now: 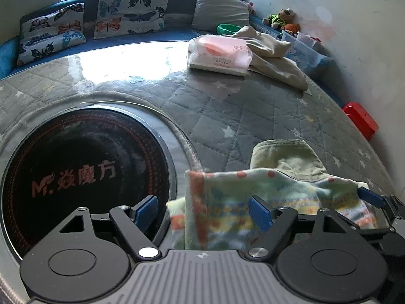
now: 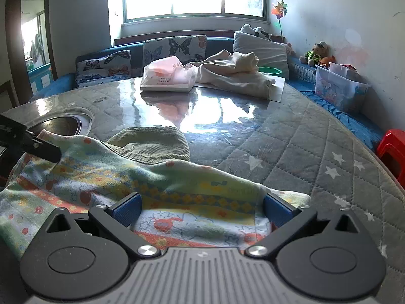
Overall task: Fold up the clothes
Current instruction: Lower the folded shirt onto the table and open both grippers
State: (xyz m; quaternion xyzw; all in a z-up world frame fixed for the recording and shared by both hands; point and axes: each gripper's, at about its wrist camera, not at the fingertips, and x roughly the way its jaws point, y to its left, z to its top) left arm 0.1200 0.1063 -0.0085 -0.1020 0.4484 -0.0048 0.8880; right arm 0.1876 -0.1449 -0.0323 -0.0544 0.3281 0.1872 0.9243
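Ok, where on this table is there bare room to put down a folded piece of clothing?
The quilted table cover is bare right of the patterned cloth, out to the edge by the red stool. The shiny middle, between the green garment and the tissue pack, is free too. It is crowded at the far end, with the cream garment, and at the left by the round hob.

a home room: butterfly cushions, plush bear, quilted table
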